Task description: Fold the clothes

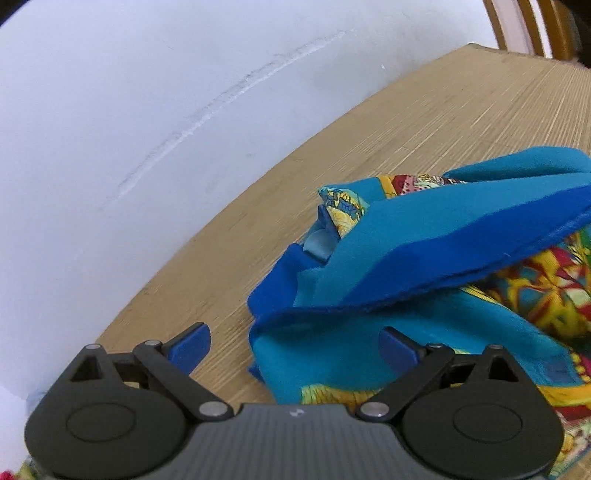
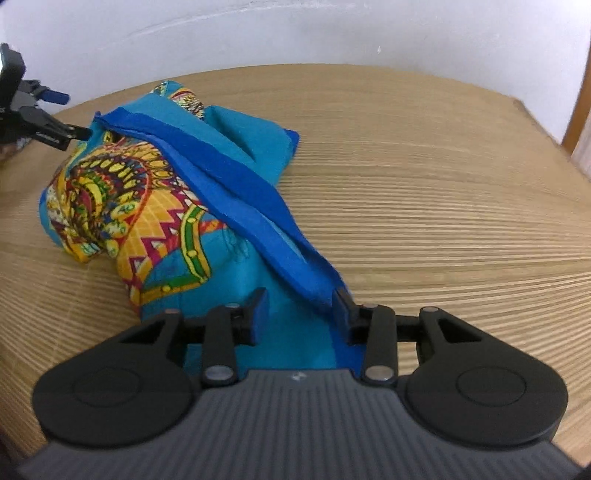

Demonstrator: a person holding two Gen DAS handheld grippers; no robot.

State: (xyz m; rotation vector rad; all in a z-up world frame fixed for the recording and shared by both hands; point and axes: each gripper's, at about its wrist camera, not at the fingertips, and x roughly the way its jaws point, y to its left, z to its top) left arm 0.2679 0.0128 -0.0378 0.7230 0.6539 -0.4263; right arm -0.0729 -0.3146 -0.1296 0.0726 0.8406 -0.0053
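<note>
A turquoise garment (image 2: 236,155) with a dark blue band and a yellow, red and green print lies crumpled on the wooden table (image 2: 424,192); it also shows in the left wrist view (image 1: 424,236). My right gripper (image 2: 300,310) is open, its blue pads either side of the garment's near end, low over it. My left gripper (image 1: 295,347) is open at the garment's other end, its right pad over the cloth and its left pad over bare table. The left gripper also shows in the right wrist view (image 2: 55,114) at the far left, beside the cloth.
A white wall (image 1: 147,129) runs along the table's far edge. A wooden chair back (image 1: 532,26) stands beyond the table corner. Bare table top (image 2: 443,240) lies to the right of the garment.
</note>
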